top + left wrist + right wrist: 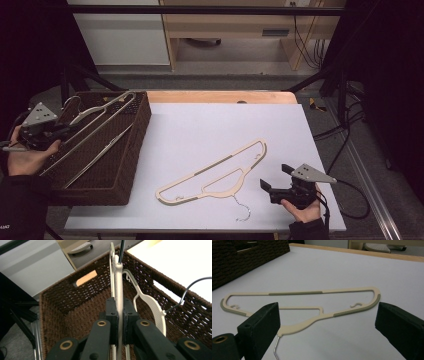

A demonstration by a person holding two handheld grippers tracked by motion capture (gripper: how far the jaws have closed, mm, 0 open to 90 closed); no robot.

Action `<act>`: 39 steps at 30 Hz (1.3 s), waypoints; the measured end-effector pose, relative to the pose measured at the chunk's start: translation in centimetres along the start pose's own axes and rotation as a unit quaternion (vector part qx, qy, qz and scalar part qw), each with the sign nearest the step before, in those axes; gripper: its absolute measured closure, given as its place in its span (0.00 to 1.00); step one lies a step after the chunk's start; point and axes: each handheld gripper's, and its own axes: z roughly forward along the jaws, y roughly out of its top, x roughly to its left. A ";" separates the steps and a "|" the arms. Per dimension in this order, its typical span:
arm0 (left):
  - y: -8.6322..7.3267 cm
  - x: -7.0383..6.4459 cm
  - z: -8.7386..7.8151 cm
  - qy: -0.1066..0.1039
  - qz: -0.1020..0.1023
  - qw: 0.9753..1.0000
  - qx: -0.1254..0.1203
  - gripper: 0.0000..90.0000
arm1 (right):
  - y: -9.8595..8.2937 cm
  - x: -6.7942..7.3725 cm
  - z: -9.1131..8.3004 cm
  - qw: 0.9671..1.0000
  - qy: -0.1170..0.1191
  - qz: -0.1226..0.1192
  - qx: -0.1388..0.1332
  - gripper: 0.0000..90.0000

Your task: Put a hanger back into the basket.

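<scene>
The cream hanger [118, 287] stands on edge inside the wicker basket [134, 150], near the basket's left wall, with a second pale hanger [152, 306] and a dark wire hook [192, 286] close beside it in the left gripper view. From here the likeliest trouble is a snag: if the gripped hanger is drawn up or slid along the basket, its hook or notches may catch the neighbouring hanger and drag it, or tip the basket on its edge of the bench [210, 125]. A thin flat bar held only at one spot may also swivel in the grip. The left tool [119, 322] is clenched on that cream hanger, its pads pressed flat to either face of the bar with no gap showing. To the right of the basket, a beige hanger [220, 172] lies flat on the bench, well apart from the basket, its wire hook pointing toward the person. The right tool [272, 181] hovers just beyond that hook with its jaws spread wide, gripping nothing and touching nothing; in the right gripper view the hanger lies framed between them. A low, careless approach there could nudge the light hanger across the smooth surface.
</scene>
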 end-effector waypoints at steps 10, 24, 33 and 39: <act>-2.2 -1.1 3.2 -0.004 0.006 0.999 0.043 0.95 | 0.0 0.0 0.0 1.000 0.000 0.000 0.000 0.07; -3.8 -1.8 4.8 -0.024 -0.011 0.996 0.082 0.94 | 0.0 0.0 0.0 1.000 -0.001 0.000 -0.001 0.07; -4.3 -1.8 4.6 -0.056 -0.033 0.992 0.107 0.82 | 0.0 0.1 0.0 1.000 0.001 -0.003 0.001 0.07; -3.9 -2.4 3.3 -0.055 -0.029 0.994 0.091 0.72 | 0.1 0.1 0.0 1.000 0.000 -0.001 -0.003 0.07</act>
